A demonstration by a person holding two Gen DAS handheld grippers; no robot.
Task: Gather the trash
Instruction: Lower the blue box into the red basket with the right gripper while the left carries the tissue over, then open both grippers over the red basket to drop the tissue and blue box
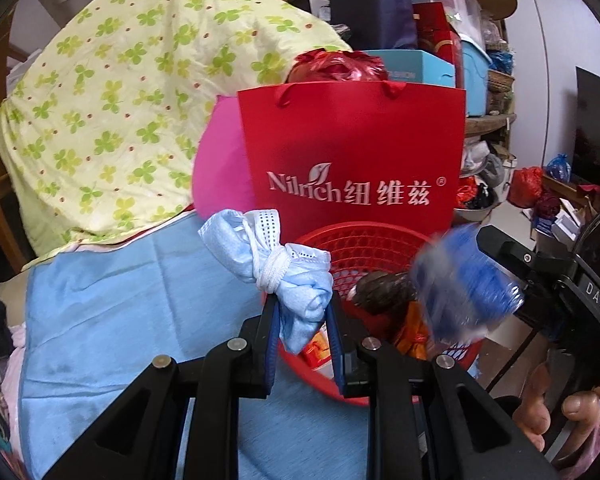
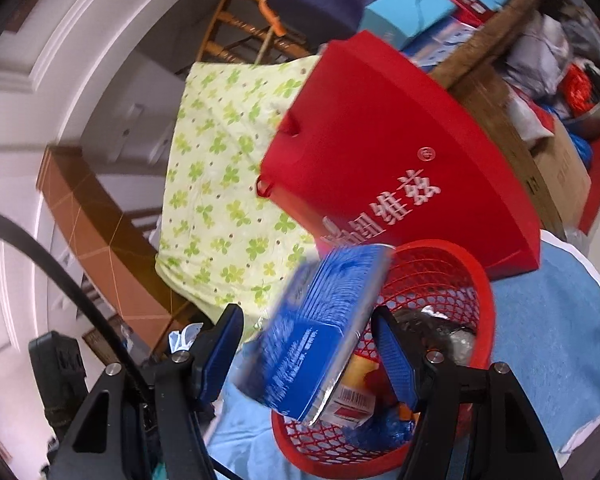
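Observation:
My left gripper (image 1: 300, 304) is shut on a crumpled light-blue face mask (image 1: 260, 248) tied up in its white ear loops. It holds the mask in front of the near rim of a red mesh basket (image 1: 364, 240). In the right wrist view, a blue box (image 2: 324, 332) hangs tilted and motion-blurred between the spread jaws of my right gripper (image 2: 306, 316), above the basket (image 2: 484, 300). Neither pad visibly presses on it. The same box (image 1: 460, 280) shows blurred over the basket's right side. Trash lies in the basket, including a brown lump (image 1: 384, 292) and a barcoded pack (image 2: 352, 404).
A red paper bag (image 1: 352, 148) stands right behind the basket. A clover-print quilt (image 1: 120, 100) is piled at the left. The basket rests on a light-blue cloth (image 1: 120, 300). A hand (image 1: 548, 412) holds the right gripper at the lower right. Boxes and bags crowd the back.

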